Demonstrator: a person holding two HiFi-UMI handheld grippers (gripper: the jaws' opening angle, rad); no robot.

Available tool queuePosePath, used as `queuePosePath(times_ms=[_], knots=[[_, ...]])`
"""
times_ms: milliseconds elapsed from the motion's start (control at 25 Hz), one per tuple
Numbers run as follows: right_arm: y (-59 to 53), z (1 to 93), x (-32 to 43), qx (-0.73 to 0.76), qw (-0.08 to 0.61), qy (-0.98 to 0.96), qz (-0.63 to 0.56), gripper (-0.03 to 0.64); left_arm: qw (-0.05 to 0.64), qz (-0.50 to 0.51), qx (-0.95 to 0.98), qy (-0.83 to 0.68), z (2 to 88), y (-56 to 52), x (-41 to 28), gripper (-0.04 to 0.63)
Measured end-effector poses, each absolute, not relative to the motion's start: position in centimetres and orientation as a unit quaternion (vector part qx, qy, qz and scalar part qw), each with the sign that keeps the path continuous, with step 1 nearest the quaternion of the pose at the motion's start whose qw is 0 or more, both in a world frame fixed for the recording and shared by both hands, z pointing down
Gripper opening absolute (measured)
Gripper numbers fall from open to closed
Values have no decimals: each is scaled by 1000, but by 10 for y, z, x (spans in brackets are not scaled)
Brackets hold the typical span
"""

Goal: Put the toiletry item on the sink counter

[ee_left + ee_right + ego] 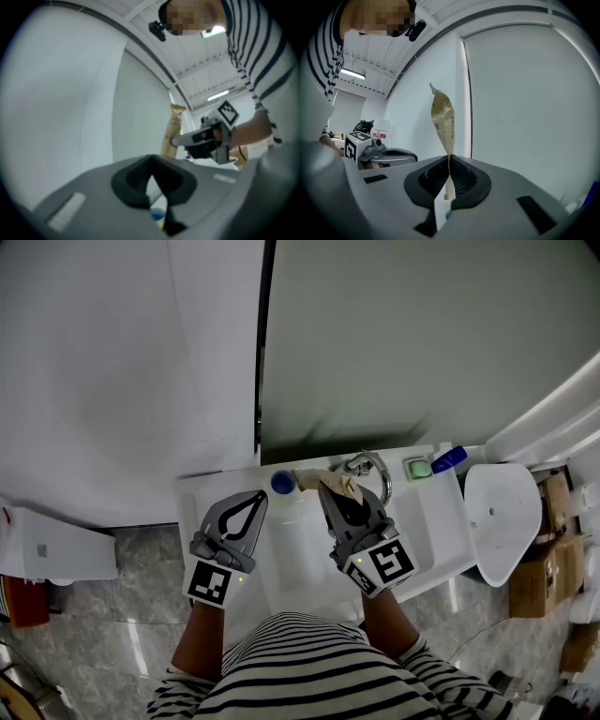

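Pinched in my right gripper [449, 161], a tan paper pouch [443, 119] shows unreadable print. My closed, empty left gripper [151, 161] half hides something blue [157, 215].

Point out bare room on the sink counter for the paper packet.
Bare: the left end of the sink counter, beside the left gripper, and the stretch between the right gripper and the toilet. Crowded: the back ledge, with blue-capped bottle, faucet and green soap dish.
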State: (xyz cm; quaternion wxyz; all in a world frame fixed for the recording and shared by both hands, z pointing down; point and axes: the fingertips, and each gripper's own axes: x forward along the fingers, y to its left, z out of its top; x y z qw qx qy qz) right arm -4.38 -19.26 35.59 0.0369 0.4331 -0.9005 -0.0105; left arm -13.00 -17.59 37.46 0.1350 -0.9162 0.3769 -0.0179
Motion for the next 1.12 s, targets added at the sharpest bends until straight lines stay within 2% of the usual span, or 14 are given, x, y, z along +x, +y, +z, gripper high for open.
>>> queuePosePath(times_ms=[440, 560, 680, 840, 1120], knots=[[-206, 375, -51, 430, 54, -901, -2, 11, 129, -16, -914, 384, 382, -183, -139, 6], [-214, 389, -52, 429, 65, -901, 5, 11, 107, 2, -914, 392, 385, -187, -142, 6], [-223, 404, -53, 429, 79, -900, 14, 11, 121, -10, -915, 385, 390, -193, -143, 6], [-233, 419, -54, 430, 91, -898, 24, 12, 69, 28, -914, 400, 394, -201, -146, 6], [-251, 451, -57, 431, 112, -894, 49, 11, 70, 21, -916, 393, 404, -212, -145, 6]])
